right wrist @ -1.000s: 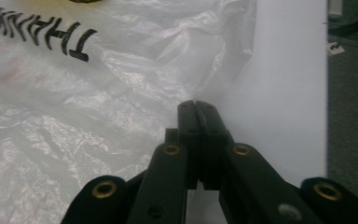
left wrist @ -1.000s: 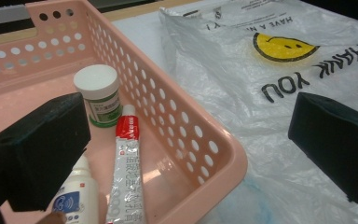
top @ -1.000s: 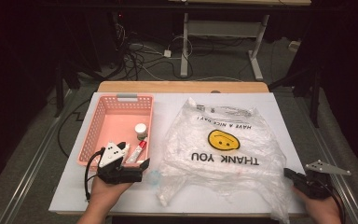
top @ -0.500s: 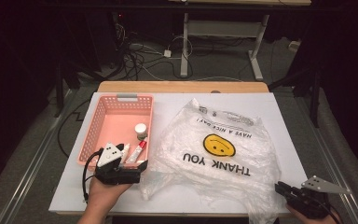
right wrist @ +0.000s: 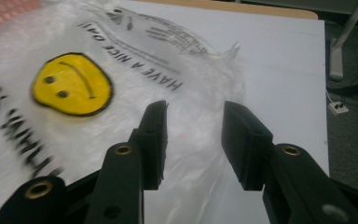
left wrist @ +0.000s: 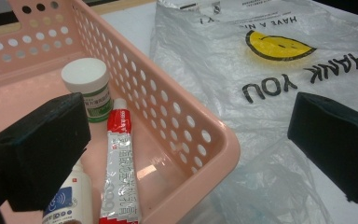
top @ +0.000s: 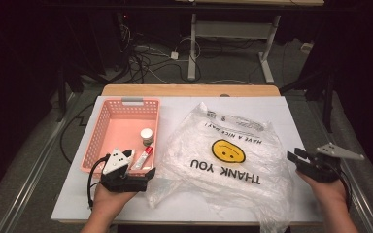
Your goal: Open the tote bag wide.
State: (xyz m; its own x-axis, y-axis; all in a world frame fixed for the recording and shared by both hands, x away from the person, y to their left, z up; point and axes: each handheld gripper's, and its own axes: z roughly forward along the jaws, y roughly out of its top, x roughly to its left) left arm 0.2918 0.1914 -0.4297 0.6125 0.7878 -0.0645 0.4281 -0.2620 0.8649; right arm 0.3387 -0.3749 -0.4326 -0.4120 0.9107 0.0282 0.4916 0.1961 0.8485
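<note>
- My right gripper (top: 295, 156) has lifted off the bag (top: 223, 160), its jaws just parting, nothing between them.
- My left gripper (top: 148, 174) stays wide open, empty, beside the basket (top: 102, 133).
- The bag lies flatter on the table (top: 291, 116).

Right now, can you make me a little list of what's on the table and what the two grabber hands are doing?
Table: white table
Bag: clear plastic bag with a yellow smiley and THANK YOU, lying flat
Basket: pink basket left of the bag
In basket: white-capped jar, red tube, small white bottle
Left gripper: open, at the basket's near corner
Right gripper: jaws just opening, nothing between them, at the bag's right edge
</note>
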